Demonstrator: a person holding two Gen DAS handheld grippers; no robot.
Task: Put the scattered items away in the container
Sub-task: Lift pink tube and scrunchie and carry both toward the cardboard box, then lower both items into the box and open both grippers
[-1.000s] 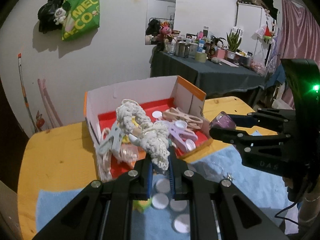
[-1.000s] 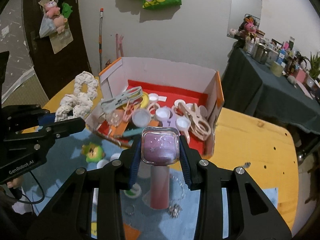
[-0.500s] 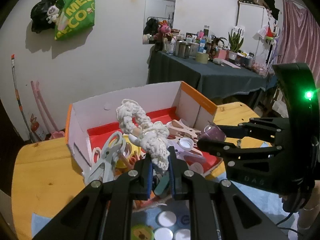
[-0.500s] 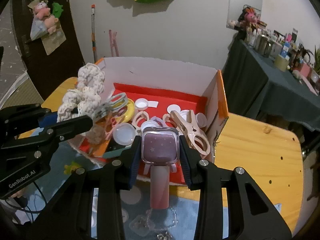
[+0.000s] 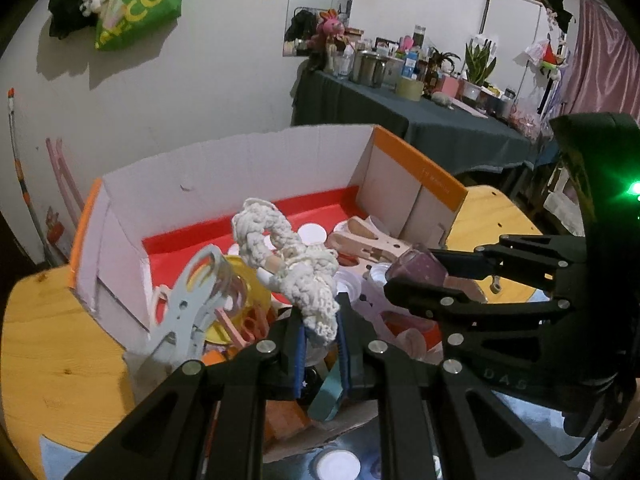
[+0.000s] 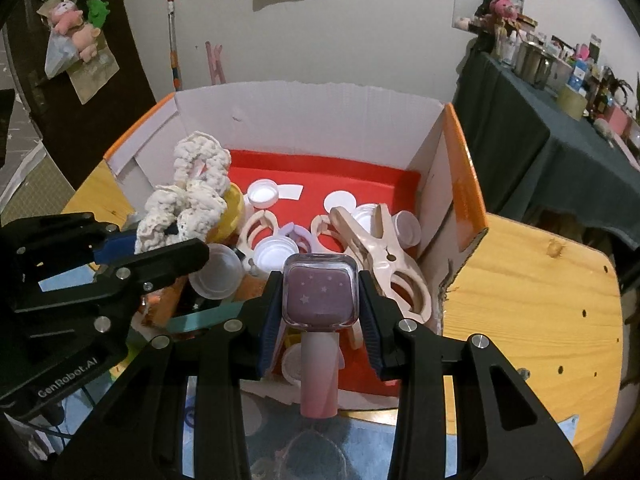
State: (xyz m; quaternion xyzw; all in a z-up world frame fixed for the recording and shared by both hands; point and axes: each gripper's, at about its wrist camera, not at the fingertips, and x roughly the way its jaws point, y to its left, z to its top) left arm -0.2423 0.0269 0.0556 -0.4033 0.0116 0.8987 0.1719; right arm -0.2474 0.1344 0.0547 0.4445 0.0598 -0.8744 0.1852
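Both loads hang over the box, ready to drop.

Left first: your left gripper has its jaws clamped tight on the cream crochet piece (knobbly, soft, likely to snag), so lower it before letting go. Your right gripper has its jaws pinching the pink bottle by its square purple cap; set it into the bare red floor beside the pegs, clear of the desk.

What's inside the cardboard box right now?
The cardboard box holds white bottle caps, large clothes pegs and a yellow lid on its red floor. Its near corner is hidden behind the fingers and held items.
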